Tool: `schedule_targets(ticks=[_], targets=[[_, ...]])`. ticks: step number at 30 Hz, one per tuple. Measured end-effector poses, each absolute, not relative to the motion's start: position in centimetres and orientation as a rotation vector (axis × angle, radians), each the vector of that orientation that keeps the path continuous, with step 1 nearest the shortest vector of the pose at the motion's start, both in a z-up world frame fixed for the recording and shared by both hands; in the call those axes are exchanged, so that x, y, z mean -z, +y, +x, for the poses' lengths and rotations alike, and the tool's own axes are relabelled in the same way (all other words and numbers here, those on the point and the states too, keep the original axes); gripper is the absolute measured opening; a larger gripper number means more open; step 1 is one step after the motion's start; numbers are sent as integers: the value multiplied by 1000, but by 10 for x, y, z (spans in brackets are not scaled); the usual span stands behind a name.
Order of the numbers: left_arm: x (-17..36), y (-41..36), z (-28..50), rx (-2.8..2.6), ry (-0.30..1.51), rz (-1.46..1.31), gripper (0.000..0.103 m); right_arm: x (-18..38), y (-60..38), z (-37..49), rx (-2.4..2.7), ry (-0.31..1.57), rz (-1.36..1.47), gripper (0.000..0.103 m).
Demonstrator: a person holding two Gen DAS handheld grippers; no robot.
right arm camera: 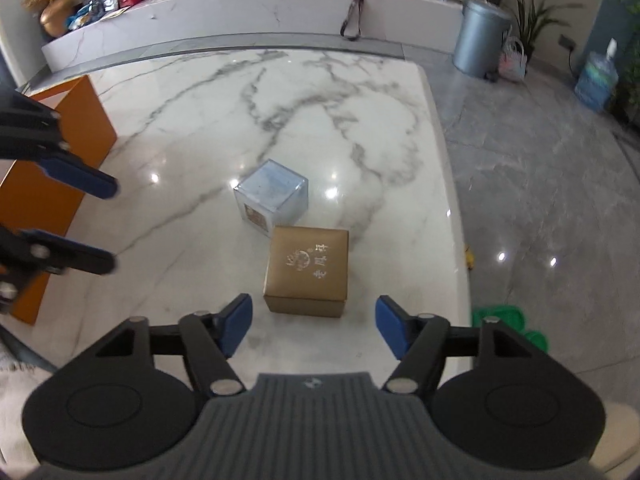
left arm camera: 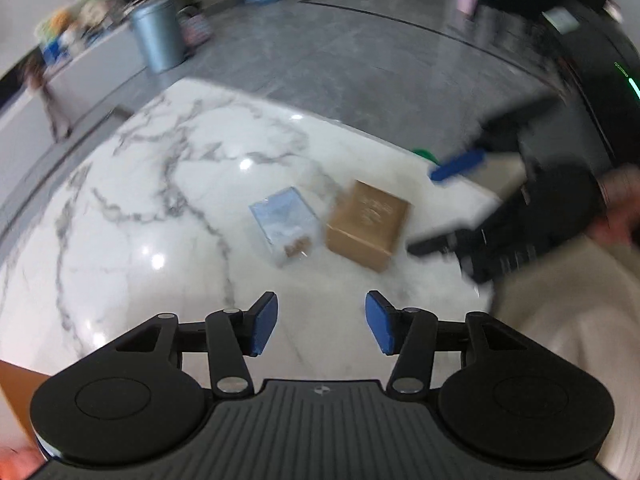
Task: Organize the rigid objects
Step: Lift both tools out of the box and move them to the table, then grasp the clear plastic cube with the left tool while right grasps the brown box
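Box, clear, holds small brown item, maybe; gold box touching it on bench. Left tool & right tool both released.

Cardboard box: sitting on the surface just ahead of the right gripper, lying roughly between its fingers' lines.
Clear box: sitting beyond the cardboard box and slightly left of it from the right gripper, close beside it; whether they are touching cannot be told.
Left gripper: hanging to the left of the right gripper, with both boxes lying ahead of it and a little to its right.
Orange stand: standing at the far left of the surface, behind the left gripper.
Bin: standing on the floor beyond the surface, ahead and right of the right gripper.
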State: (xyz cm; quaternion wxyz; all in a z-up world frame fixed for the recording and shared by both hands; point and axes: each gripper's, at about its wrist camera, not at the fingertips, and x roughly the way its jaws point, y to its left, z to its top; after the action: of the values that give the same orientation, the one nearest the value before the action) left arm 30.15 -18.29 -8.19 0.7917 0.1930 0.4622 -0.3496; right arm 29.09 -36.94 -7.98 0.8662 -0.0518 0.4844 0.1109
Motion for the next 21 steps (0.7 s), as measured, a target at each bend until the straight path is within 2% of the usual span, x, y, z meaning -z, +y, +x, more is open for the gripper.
schedule_targets(ticks=[2,7,11,12,19,21], targets=[[86,-185,318,707,1011,334,70,90,-366,298,-227,1009,-110,78],[97,-202,349,646,1059,282,77,108,-363,319,-245,1003,-79,78],[110,-217,372,602,1107,228,83,111,-370,331,-252,1004,-47,68],[113,-219,376,593,1122,205,83,112,-374,333,-259,1006,-32,65],[141,-229,395,549,1204,160,83,117,-396,336,-231,1046,-22,63],[144,-228,398,549,1208,140,80,117,-398,335,-236,1045,-24,63]])
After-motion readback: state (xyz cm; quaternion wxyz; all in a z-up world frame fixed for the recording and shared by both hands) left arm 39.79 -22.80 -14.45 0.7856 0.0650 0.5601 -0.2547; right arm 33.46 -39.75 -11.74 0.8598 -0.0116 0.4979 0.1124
